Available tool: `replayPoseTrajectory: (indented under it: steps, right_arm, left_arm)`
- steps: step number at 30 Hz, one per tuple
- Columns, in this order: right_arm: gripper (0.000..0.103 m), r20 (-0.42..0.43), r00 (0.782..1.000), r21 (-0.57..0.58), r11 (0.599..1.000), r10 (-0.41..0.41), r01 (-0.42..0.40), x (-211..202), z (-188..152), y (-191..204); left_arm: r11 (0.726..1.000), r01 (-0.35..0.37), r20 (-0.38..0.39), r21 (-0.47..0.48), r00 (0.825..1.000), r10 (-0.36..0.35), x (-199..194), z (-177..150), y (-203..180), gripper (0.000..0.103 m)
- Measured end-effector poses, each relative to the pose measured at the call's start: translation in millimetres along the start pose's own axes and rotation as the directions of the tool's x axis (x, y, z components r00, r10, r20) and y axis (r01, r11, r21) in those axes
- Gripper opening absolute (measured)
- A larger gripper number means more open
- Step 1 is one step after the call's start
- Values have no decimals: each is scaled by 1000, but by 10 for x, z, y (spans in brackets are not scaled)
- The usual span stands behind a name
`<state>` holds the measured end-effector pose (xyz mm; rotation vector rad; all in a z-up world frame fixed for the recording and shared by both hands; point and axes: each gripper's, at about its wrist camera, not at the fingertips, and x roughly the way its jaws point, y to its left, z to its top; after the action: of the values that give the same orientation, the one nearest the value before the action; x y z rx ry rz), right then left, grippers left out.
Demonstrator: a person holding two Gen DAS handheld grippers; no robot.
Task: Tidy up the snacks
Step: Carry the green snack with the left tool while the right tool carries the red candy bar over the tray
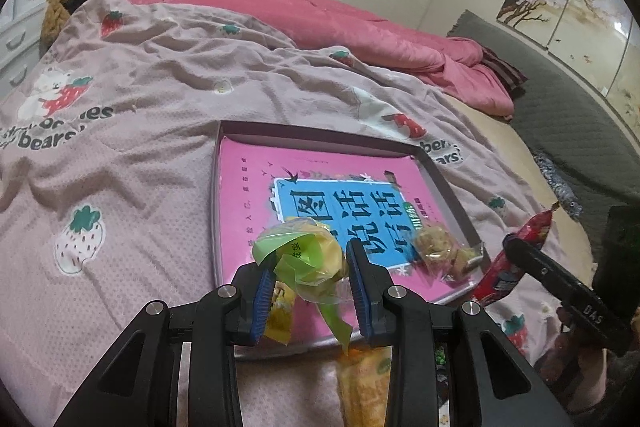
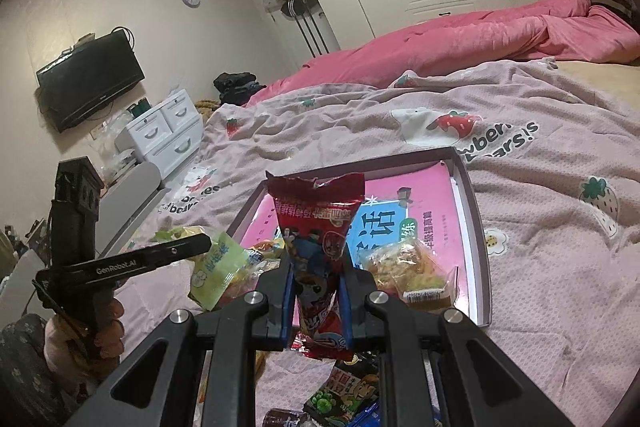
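A shallow tray (image 1: 448, 179) (image 2: 478, 227) with a pink book as its floor lies on the bed. My left gripper (image 1: 310, 267) is shut on a green-and-yellow snack packet (image 1: 308, 251) (image 2: 216, 267), held just over the tray's near left corner. My right gripper (image 2: 316, 283) is shut on a red snack packet (image 2: 320, 251) (image 1: 516, 259) that stands upright between its blue pads (image 2: 287, 301), at the tray's near edge. A clear bag of brown biscuits (image 1: 444, 251) (image 2: 412, 271) rests in the tray's near right corner.
Several loose snack packets (image 2: 348, 395) lie on the pink strawberry blanket (image 1: 120, 155) in front of the tray, one yellow packet (image 1: 364, 383) under my left gripper. A pink quilt (image 1: 360, 39) is bunched at the far side. A hand (image 2: 104, 331) holds the left gripper.
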<state>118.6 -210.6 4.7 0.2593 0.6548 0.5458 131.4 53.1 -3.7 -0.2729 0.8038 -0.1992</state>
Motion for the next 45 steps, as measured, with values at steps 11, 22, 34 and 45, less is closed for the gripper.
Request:
replayPoseTrajectory:
  steps: [11, 22, 34, 45]
  right_arm:
    - [19, 5, 1000, 33, 999, -14, 14, 62, 44, -95]
    - [19, 2, 1000, 20, 1000, -19, 19, 128, 60, -110]
    - [19, 2, 1000, 23, 1000, -17, 17, 217, 99, -139]
    - [19, -10, 1000, 2, 1000, -7, 7, 318, 124, -94]
  left_arm:
    - [1000, -7, -14, 8, 1000, 7, 159, 1, -20, 36]
    - [1000, 15, -33, 9, 999, -15, 295, 12, -66, 36]
    - [999, 28, -52, 25, 998, -27, 406, -4, -144, 36]
    - [999, 27, -61, 20, 998, -26, 477, -9, -118, 36]
